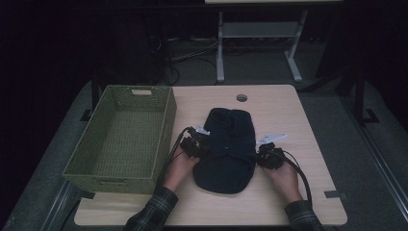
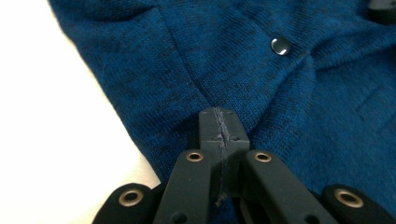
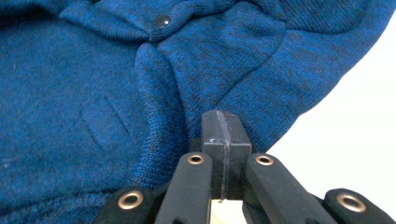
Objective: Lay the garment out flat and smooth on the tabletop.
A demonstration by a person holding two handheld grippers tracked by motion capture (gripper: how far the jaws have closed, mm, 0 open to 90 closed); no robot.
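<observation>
wooden table (image 1: 298,144) on grey floor (image 1: 375,159), dim room.

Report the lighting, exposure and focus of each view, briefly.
High view: dim and underexposed, so the blue knit garment reads nearly black and the room behind is lost in dark. Left gripper view: bright, the table blown out to white, the knit sharp around the snap button. Right gripper view: much the same, white bare table at right, near links slightly soft.

The garment (image 1: 227,147) lies mid-table (image 1: 288,192), right of the basket (image 1: 120,137), between 2 grippers.
</observation>
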